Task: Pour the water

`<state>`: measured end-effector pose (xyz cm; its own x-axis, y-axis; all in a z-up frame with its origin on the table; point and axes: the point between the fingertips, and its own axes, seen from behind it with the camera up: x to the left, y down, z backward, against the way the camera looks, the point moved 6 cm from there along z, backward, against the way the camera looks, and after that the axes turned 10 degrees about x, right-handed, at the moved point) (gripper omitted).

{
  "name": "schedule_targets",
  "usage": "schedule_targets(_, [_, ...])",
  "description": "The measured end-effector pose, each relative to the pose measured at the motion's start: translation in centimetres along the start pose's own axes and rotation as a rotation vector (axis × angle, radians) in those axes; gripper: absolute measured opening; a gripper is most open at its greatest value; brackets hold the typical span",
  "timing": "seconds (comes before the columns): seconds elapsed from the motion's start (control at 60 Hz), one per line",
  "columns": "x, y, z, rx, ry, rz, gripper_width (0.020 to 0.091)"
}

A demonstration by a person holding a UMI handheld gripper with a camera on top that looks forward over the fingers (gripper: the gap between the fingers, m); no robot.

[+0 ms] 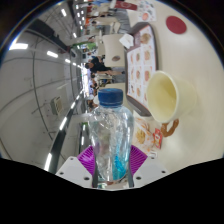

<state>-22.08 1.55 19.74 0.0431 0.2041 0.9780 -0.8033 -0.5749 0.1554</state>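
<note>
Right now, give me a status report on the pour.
Jaws shut on water bottle, cap still on. Cup just beyond, upright, looks empty. Nothing between bottle and cup.

A white tabletop [160, 30] fills the 1 to 4 o'clock side, tilted steeply. Printed paper placemats [140, 62] lie along it, and a red round object [177, 24] sits near 1 o'clock. From 9 to 11 o'clock a pale ceiling [40, 80] carries long strip lights [52, 54]. Dark, indistinct clutter [97, 68] lines the far end near the middle.
</note>
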Motion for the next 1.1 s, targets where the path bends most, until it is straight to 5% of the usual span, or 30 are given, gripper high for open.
schedule_targets(0.317, [9.7,-9.4,8.3,-0.192,0.303,0.982,0.0399])
schedule_targets(0.517, [6.9,-19.4,14.1,-0.304,0.562,1.334,0.04])
schedule_targets(0.75, [-3.1,-27.6,16.3,-0.231,0.747,1.417,0.0398])
schedule_targets(0.983, [-9.7,-29.3,16.8,-0.152,0.796,1.404,0.0419])
schedule_targets(1.1, [-9.7,-29.6,16.9,-0.17,0.766,1.405,0.0426])
